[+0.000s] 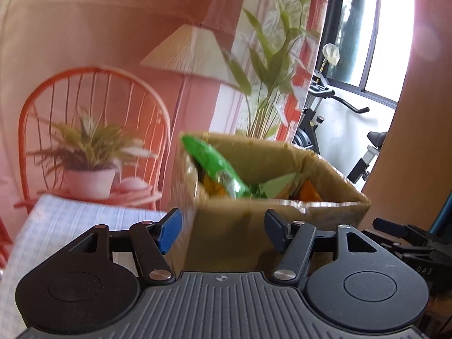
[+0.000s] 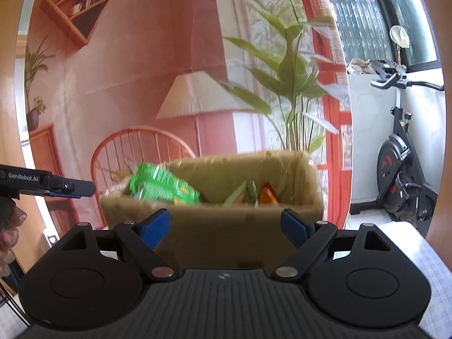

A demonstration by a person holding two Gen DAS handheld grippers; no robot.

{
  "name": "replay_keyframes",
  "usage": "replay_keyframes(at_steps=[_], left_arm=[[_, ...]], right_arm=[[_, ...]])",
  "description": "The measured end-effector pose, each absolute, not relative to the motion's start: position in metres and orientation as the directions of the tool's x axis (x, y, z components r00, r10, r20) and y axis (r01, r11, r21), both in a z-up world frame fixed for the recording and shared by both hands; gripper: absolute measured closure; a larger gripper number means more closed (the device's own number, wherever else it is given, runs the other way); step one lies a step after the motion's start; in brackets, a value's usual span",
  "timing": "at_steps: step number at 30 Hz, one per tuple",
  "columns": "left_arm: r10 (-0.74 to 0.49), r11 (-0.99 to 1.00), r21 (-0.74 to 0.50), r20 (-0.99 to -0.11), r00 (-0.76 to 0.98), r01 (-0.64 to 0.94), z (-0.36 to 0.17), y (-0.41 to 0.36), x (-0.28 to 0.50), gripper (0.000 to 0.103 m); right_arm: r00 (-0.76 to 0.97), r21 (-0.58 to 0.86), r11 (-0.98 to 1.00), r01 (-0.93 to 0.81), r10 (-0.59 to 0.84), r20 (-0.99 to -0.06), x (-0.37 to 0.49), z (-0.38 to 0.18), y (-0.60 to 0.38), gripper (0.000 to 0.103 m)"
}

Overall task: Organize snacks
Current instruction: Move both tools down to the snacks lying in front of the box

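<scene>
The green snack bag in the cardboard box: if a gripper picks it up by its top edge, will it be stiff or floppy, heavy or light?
Probably floppy: the green snack bag leans against the cardboard box wall instead of standing alone. Likely light, since it looks thin and puffy. Its glossy film may slip between the pads.

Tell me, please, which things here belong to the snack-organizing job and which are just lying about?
Part of the job:
cardboard box
green snack bag
orange snack bag
left gripper, open
right gripper, open

Just lying about:
exercise bike
printed backdrop
tablecloth
</scene>
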State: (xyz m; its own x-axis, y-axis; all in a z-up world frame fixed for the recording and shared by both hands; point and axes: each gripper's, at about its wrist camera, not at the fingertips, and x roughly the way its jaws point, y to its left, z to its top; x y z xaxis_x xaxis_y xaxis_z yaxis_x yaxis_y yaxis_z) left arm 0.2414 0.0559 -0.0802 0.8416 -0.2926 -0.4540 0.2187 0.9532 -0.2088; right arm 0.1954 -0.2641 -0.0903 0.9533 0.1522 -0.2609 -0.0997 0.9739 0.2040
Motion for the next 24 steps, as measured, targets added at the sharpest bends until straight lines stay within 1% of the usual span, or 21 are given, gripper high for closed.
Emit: replay_keyframes(at_steps=[6, 8, 10, 16, 19, 24], left_arm=[[-0.323, 0.940, -0.270, -0.501, 0.803, 0.209, -0.116, 0.050, 0.233, 0.031], [-0.330, 0.936, -0.286, -0.518, 0.789, 0.204, -0.128, 0.044, 0.231, 0.025], [-0.346, 0.929, -0.311, -0.529, 0.775, 0.203, -0.140, 0.038, 0.230, 0.022], [-0.370, 0.923, -0.325, -0.591, 0.717, 0.208, -0.172, 0.013, 0.229, 0.020], [-0.372, 0.924, -0.320, -0.620, 0.691, 0.211, -0.187, 0.003, 0.230, 0.020], [-0.374, 0.923, -0.324, -0.638, 0.673, 0.206, -0.200, -0.005, 0.229, 0.020]], right_arm=[[0.932, 0.174, 0.981, -0.088, 0.143, -0.332, 0.187, -0.121, -0.257, 0.016], [0.926, 0.176, 0.981, -0.082, 0.141, -0.350, 0.184, -0.130, -0.258, 0.016], [0.920, 0.162, 0.984, -0.075, 0.131, -0.370, 0.182, -0.140, -0.258, 0.016], [0.897, 0.127, 0.990, -0.055, 0.105, -0.430, 0.176, -0.173, -0.260, 0.017], [0.886, 0.135, 0.990, -0.043, 0.100, -0.453, 0.173, -0.192, -0.263, 0.018], [0.875, 0.148, 0.989, -0.013, 0.083, -0.477, 0.168, -0.217, -0.268, 0.021]])
